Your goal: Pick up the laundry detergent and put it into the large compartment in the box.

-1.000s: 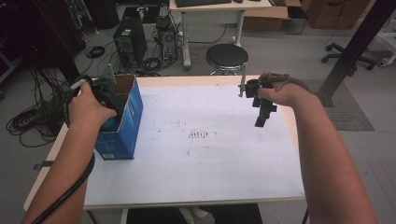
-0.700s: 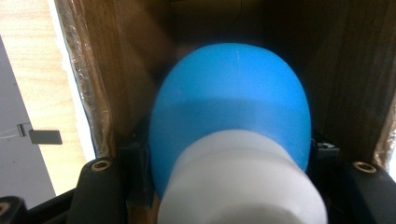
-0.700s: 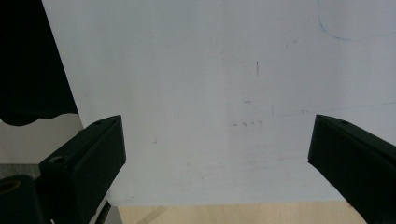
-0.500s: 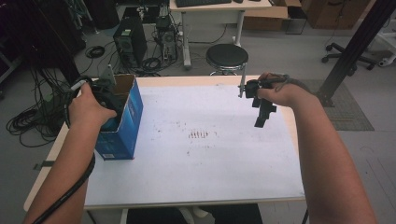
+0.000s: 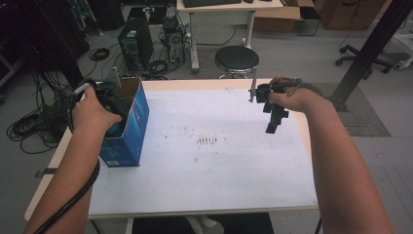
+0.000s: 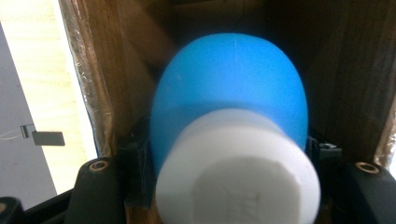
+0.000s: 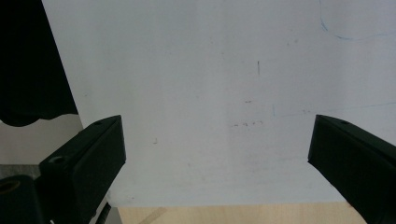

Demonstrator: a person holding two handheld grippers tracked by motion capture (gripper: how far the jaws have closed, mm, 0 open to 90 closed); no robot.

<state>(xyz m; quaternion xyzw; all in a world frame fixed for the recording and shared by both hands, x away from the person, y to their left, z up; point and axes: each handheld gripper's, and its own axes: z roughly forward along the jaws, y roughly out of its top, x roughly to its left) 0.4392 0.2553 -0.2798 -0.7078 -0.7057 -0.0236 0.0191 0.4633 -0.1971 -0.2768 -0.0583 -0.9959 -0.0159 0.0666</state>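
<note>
White paper covers the table [image 5: 209, 185], and a blue cardboard box [image 5: 132, 127] is stood at its left edge.

A blue rounded object with a white cylindrical cap [image 6: 236, 154] is seen inside the box's brown walls, pinched between the jaws of the left gripper [image 6: 233, 163], whose jaws have just been opening slightly. The left hand [image 5: 92, 111] is lowered into the box's open top. The right gripper [image 7: 217, 154] is held over the paper's far right part, jaws spread wide with nothing between them, pointed down at the sheet.
</note>
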